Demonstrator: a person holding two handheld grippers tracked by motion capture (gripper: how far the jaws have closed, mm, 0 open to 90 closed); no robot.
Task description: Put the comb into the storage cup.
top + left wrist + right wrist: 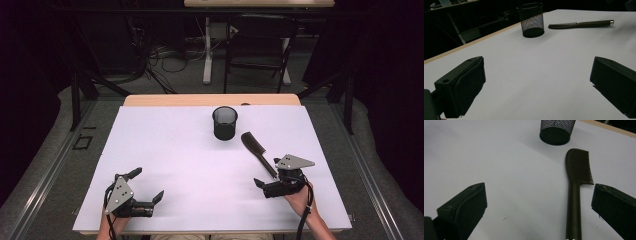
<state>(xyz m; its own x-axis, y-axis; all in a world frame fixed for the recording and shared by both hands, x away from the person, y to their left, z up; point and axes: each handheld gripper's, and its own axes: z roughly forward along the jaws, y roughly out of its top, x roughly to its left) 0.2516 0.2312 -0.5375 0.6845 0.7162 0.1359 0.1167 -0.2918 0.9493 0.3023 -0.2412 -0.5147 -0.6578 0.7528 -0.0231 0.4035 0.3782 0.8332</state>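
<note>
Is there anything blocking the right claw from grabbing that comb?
Nothing visible does. The right gripper is open, and the comb lies flat on the white table with its handle already between the jaws. The mesh cup stands farther off, beyond the comb's teeth.

In the right gripper view, the mesh cup is cut off by the top edge and the comb handle's end by the bottom edge.
</note>
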